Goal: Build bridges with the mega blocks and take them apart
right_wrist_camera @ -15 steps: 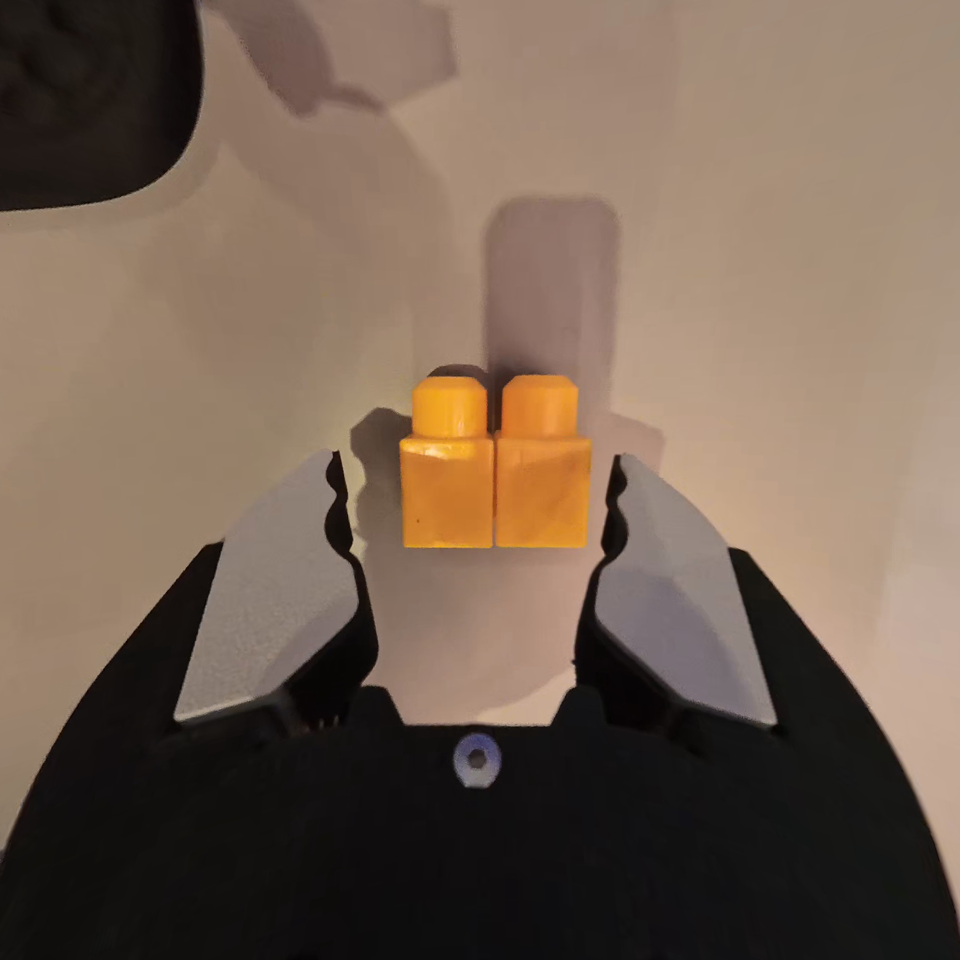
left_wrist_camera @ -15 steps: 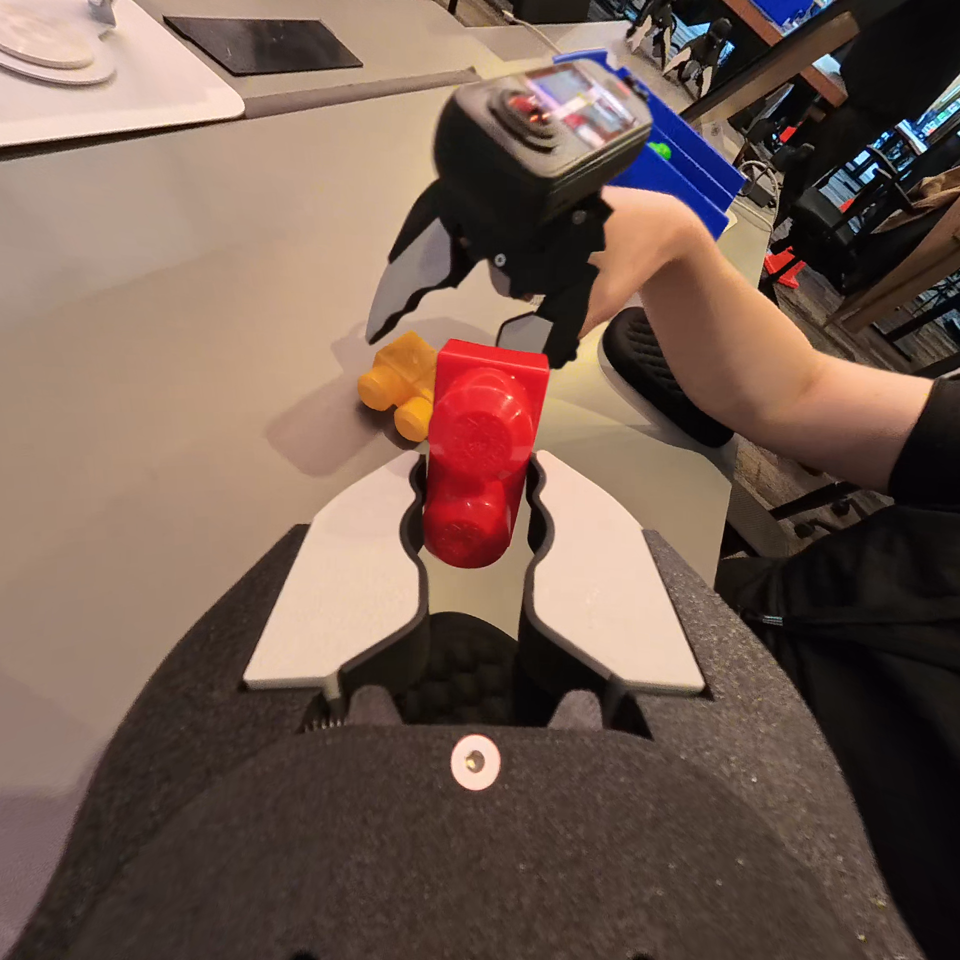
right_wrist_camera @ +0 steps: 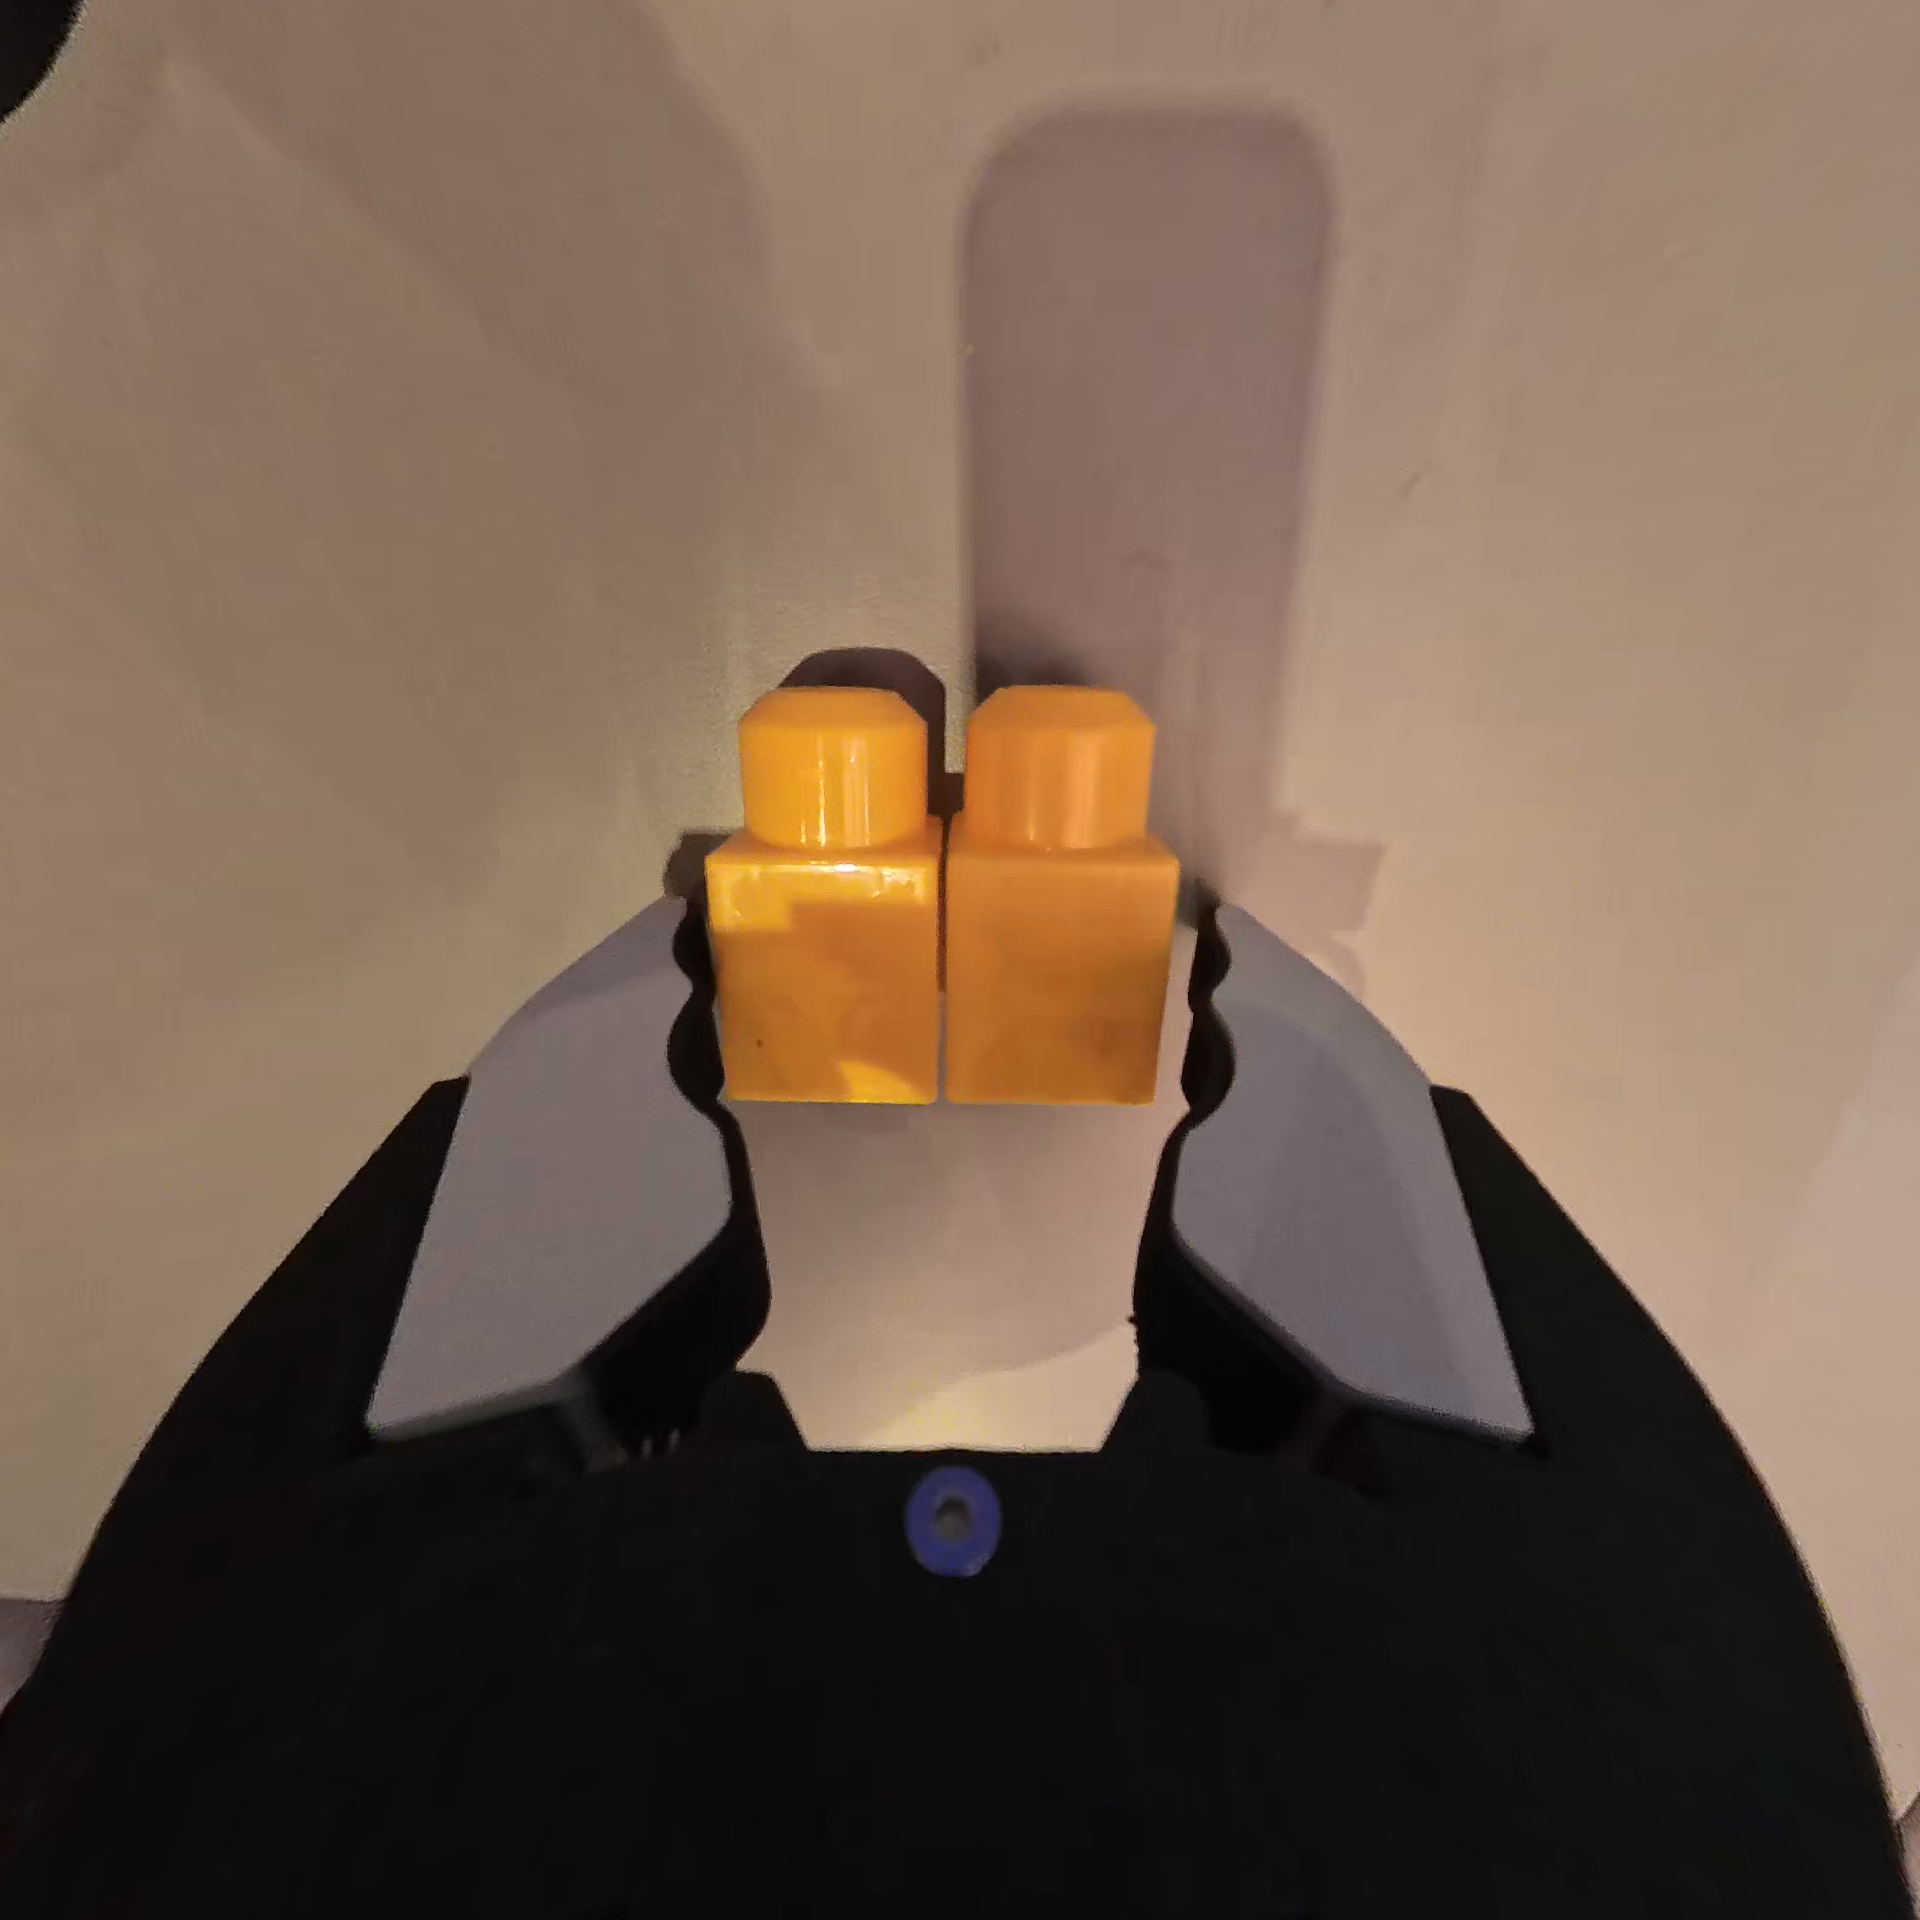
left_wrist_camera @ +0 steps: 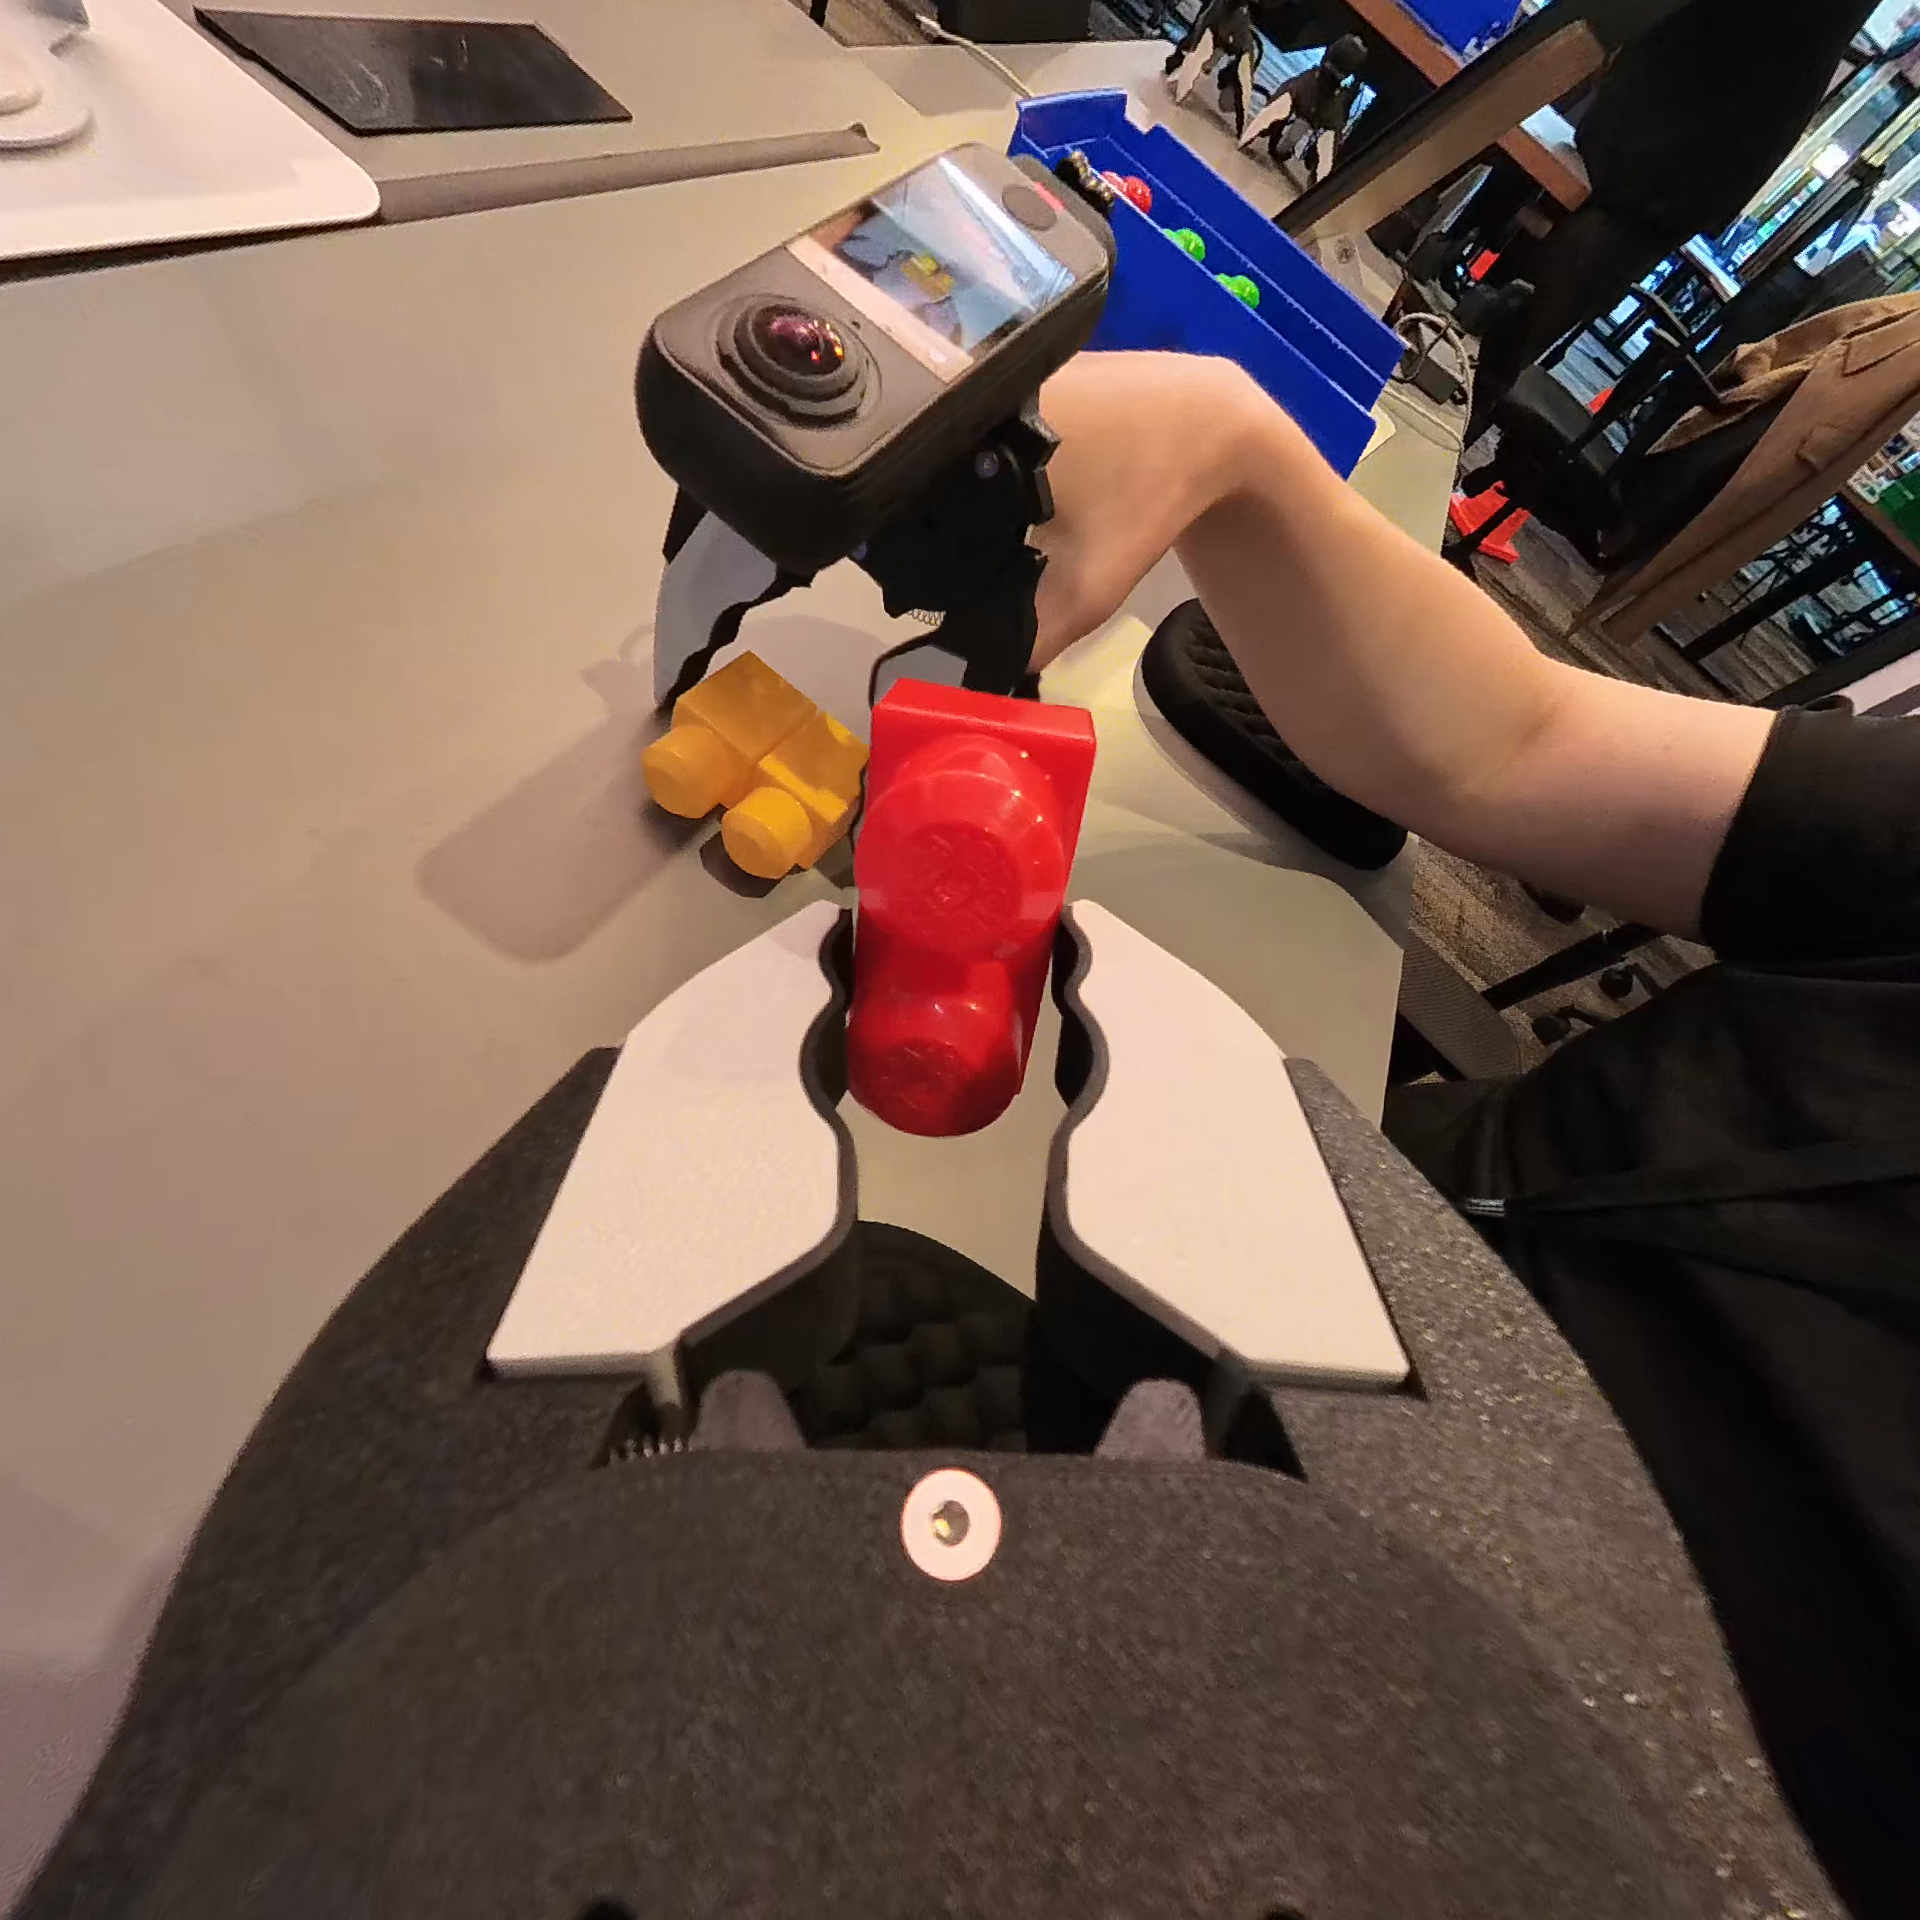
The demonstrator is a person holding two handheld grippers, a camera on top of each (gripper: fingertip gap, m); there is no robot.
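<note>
Meanwhile, the right hand-held gripper (right_wrist_camera: pixel 943 997) straddles the orange blocks (right_wrist_camera: pixel 940 956), jaws apart; the left hand-held gripper (left_wrist_camera: pixel 951 997) clamps a red block (left_wrist_camera: pixel 961 894).

Left tool (left_wrist_camera: pixel 945 997): fingers closed on a held item, centre of frame. Right tool (right_wrist_camera: pixel 940 997): fingers spread wide, pointing steeply downward; forearm enters from the frame's right edge.

Two blocks (right_wrist_camera: pixel 940 935) lie side by side on the table (left_wrist_camera: pixel 260 623), touching. From them, the held block (left_wrist_camera: pixel 961 894) sits at four o'clock, a bin (left_wrist_camera: pixel 1247 312) at one o'clock.
</note>
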